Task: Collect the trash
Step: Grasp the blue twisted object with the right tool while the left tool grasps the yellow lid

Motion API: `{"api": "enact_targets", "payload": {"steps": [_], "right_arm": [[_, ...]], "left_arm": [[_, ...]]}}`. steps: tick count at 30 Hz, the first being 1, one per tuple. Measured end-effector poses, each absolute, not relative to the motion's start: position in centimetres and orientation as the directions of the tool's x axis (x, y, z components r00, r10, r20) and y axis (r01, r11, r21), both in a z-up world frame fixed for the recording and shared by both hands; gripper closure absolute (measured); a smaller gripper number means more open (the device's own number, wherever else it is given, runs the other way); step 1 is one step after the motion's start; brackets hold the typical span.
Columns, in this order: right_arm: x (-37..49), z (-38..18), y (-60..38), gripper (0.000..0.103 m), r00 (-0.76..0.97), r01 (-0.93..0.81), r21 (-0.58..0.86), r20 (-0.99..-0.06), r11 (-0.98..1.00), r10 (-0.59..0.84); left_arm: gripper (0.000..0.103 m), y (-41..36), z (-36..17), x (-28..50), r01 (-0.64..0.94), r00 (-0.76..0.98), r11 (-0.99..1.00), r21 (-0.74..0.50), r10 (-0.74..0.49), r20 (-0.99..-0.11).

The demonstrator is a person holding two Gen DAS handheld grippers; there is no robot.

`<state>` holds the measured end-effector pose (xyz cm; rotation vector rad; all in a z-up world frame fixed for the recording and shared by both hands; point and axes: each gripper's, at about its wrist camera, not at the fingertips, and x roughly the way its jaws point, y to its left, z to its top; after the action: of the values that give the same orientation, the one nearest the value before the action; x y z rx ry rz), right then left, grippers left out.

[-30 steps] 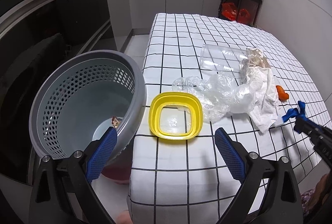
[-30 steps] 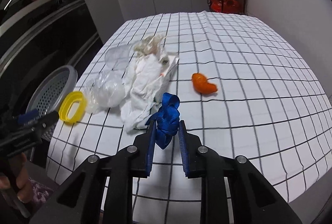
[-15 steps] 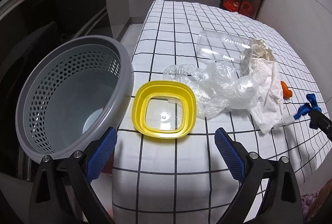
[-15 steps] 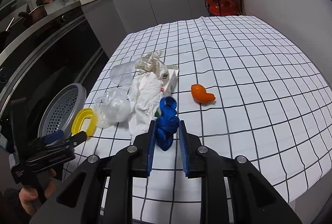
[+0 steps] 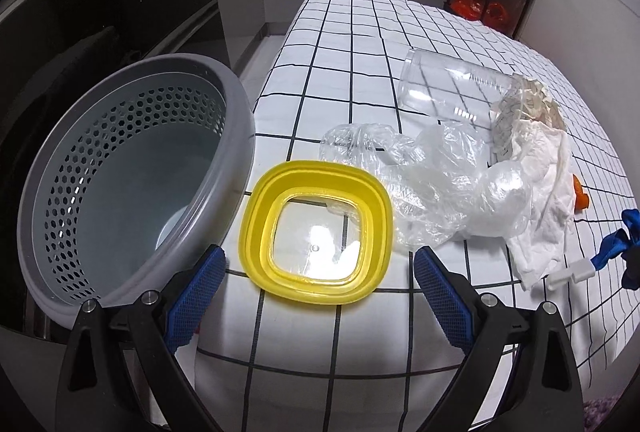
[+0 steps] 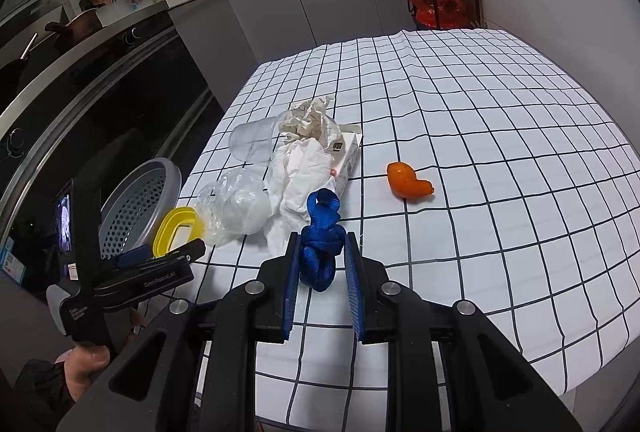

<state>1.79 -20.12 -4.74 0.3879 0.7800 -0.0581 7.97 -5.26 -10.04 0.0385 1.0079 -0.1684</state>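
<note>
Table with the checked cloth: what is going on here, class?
A person is clearing trash with a hand-held tool in each hand. The right tool is shut on a blue strap, held above the checked table. The left tool is open, pointing down at the yellow lid beside the grey basket. Crumpled clear plastic, a clear cup, white paper and an orange scrap lie uncollected.

One grey perforated basket (image 5: 132, 172); one yellow-rimmed lid (image 5: 318, 234); one clear plastic cup (image 5: 448, 88); one crumpled clear bag (image 5: 432, 188); one white cloth (image 5: 544, 232); one orange peel (image 6: 408, 181); one blue strap (image 6: 320, 236); one small white box (image 6: 348, 156); two grippers (image 5: 316, 286) (image 6: 322, 252).
</note>
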Motion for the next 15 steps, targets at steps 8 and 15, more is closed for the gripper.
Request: {"api": "enact_targets", "payload": {"steps": [8, 15], "right_arm": [[1.69, -4.67, -19.84, 0.082, 0.713, 0.181, 0.318, -0.694, 0.931, 0.099], [1.58, -4.54, -19.67, 0.082, 0.715, 0.176, 0.314, -0.692, 0.933, 0.098]], "left_arm": [[0.025, -5.4, -10.42, 8.61, 0.154, 0.521, 0.986, -0.068, -0.139, -0.842], [0.036, -5.77, -10.03, 8.12, 0.178, 0.538, 0.982, -0.057, -0.146, -0.83]]}}
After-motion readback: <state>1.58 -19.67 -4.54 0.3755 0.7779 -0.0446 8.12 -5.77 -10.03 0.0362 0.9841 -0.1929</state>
